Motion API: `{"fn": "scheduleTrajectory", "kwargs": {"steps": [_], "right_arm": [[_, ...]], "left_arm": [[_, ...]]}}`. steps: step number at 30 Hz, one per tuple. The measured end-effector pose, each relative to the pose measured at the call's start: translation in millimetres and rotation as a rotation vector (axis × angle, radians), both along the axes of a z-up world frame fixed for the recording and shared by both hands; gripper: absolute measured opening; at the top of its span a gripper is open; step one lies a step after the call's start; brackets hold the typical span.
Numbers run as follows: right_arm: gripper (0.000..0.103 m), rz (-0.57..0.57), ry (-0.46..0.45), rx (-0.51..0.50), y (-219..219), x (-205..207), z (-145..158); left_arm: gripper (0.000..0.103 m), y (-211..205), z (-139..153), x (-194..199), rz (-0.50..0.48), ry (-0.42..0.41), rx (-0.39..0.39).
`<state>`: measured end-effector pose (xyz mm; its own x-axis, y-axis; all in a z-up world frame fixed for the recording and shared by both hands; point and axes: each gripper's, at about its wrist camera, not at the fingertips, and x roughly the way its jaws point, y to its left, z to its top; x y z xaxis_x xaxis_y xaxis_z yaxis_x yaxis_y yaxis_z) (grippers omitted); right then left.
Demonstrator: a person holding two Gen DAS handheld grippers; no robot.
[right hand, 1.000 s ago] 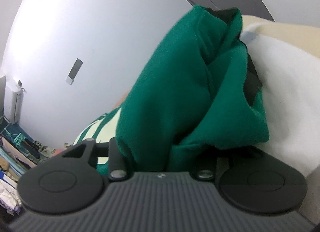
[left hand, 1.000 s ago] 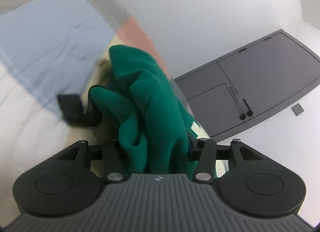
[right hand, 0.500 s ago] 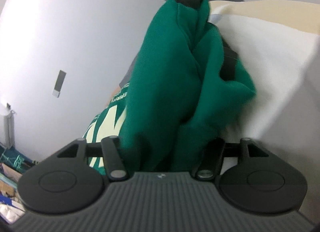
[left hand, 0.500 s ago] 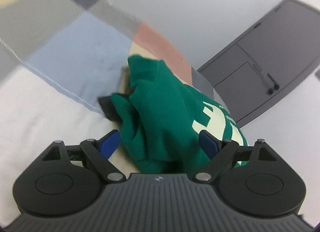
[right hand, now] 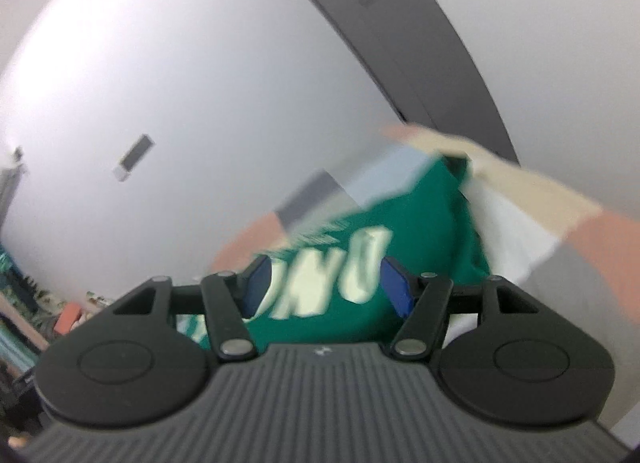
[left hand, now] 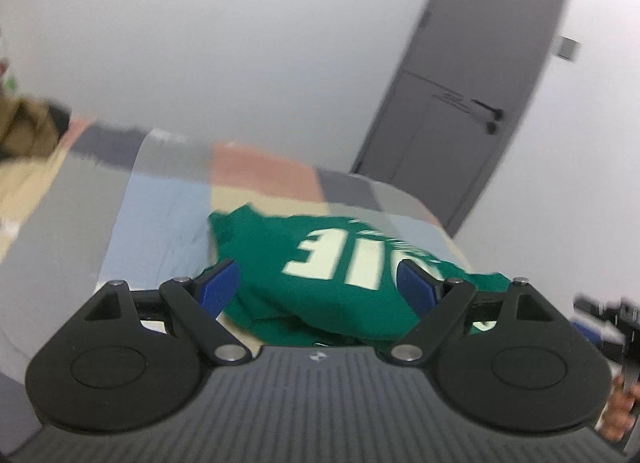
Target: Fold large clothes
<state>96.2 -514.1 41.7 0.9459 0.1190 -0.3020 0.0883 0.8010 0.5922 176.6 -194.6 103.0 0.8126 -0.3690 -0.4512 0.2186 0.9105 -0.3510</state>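
A green garment [left hand: 332, 275] with pale printed lettering lies bunched on a patchwork bedspread [left hand: 168, 203]. My left gripper [left hand: 318, 283] is open, its blue pads spread above the garment's near edge and holding nothing. In the right wrist view the same green garment [right hand: 400, 247] lies on the bed, lettering up. My right gripper [right hand: 326, 291] is open, pads apart over the cloth and gripping none of it. Both views are blurred by motion.
A grey door [left hand: 472, 103] with a handle stands in the white wall behind the bed. A brown heap [left hand: 24, 127] sits at the bed's far left corner. The other hand-held gripper [left hand: 612, 323] shows at the right edge. Clutter [right hand: 24, 303] lies low left.
Both grippers have opened and let go of the green garment. It has dropped onto the bed with its lettering showing. Both grippers have pulled back and tilted.
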Motion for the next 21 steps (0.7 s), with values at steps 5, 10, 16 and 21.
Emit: {"fn": "scheduleTrajectory", "kwargs": {"steps": [5, 10, 16, 21], "right_arm": [[0.064, 0.061, -0.069, -0.12, 37, -31, 44], [0.064, 0.099, -0.098, -0.215, 76, -61, 63], [0.064, 0.1, -0.112, -0.315, 113, -92, 70], [0.064, 0.109, -0.112, -0.351, 131, -113, 67]], "left_arm": [[0.089, -14, 39, -50, -0.049, -0.096, 0.076], [0.089, -12, 67, -95, -0.081, -0.163, 0.093], [0.089, -1, 77, -130, -0.087, -0.207, 0.113], [0.089, 10, 68, -154, -0.076, -0.2, 0.059]]}}
